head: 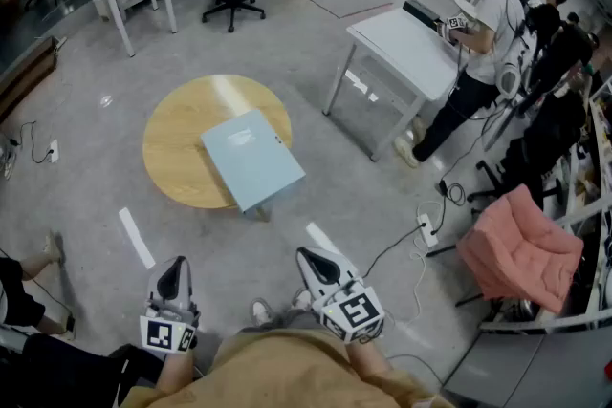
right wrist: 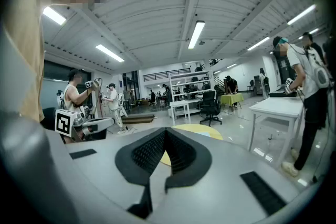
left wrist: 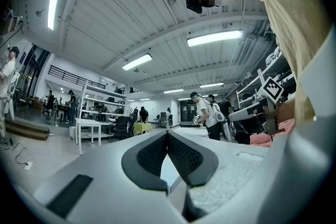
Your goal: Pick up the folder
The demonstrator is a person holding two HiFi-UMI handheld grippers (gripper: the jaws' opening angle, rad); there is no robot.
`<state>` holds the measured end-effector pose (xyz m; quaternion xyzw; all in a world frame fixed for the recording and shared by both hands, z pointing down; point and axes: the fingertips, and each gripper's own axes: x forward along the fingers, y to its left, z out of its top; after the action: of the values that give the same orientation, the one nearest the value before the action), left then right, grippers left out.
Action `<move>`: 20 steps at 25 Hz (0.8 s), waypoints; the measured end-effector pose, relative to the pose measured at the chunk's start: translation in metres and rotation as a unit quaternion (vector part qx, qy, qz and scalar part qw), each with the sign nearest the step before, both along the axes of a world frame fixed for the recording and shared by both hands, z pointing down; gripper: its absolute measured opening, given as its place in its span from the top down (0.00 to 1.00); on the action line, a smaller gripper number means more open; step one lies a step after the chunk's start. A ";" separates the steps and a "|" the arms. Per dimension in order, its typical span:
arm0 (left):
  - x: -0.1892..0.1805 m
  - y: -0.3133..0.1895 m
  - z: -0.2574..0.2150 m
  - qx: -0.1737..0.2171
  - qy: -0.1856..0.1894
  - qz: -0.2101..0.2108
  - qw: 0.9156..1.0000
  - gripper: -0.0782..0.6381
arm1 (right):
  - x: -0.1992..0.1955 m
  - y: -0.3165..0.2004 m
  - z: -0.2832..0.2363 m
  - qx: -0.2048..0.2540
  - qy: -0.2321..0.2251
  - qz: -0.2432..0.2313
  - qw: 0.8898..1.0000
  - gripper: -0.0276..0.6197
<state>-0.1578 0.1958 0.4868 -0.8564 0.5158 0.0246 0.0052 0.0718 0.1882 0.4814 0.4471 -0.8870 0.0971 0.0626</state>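
Pale blue folder (head: 252,158) on round wooden table (head: 177,140), left gripper (head: 174,265) and right gripper (head: 309,256) both closed

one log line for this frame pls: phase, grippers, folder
phase: pre-reach | left gripper: shut, empty | right gripper: shut, empty | folder: flat on round table, untouched, well ahead of both grippers

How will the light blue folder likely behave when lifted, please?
The folder lies flat and thin, so probably light, perhaps flexing if held by one edge. Its corner overhangs the round wooden table, likely offering a pinchable edge; its smooth cover may slip.
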 end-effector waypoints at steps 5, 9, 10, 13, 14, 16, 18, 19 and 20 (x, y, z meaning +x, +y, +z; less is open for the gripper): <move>0.002 -0.004 -0.002 -0.003 0.004 -0.010 1.000 0.89 | 0.005 -0.001 -0.003 -0.001 0.003 -0.006 1.000 0.96; 0.019 -0.006 -0.006 0.001 0.001 -0.009 1.000 0.89 | 0.016 -0.009 -0.009 0.008 -0.002 -0.011 1.000 0.96; 0.023 -0.008 -0.007 0.002 0.002 -0.010 1.000 0.89 | 0.019 -0.012 -0.010 0.009 -0.004 -0.013 1.000 0.96; 0.036 -0.014 -0.015 0.014 0.003 -0.016 1.000 0.89 | 0.030 -0.019 -0.010 0.015 -0.007 -0.019 1.000 0.96; 0.038 -0.014 -0.019 0.019 0.000 -0.018 1.000 0.89 | 0.032 -0.021 -0.011 0.017 -0.008 -0.020 1.000 0.96; 0.039 -0.014 -0.022 0.023 -0.005 -0.023 0.999 0.89 | 0.033 -0.023 -0.014 0.020 -0.011 -0.025 0.999 0.96; 0.038 -0.016 -0.022 0.022 -0.007 -0.030 0.999 0.89 | 0.034 -0.025 -0.017 0.024 -0.012 -0.030 0.999 0.96; 0.039 -0.017 -0.023 0.023 -0.008 -0.034 0.999 0.89 | 0.036 -0.027 -0.017 0.024 -0.013 -0.034 0.999 0.96; 0.040 -0.019 -0.024 0.024 -0.009 -0.037 0.999 0.89 | 0.038 -0.030 -0.015 0.020 -0.020 -0.037 0.999 0.96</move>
<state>-0.1178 0.1764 0.4625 -0.8362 0.5467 0.0292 0.0311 0.1100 0.1584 0.4663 0.4128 -0.9059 0.0861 0.0395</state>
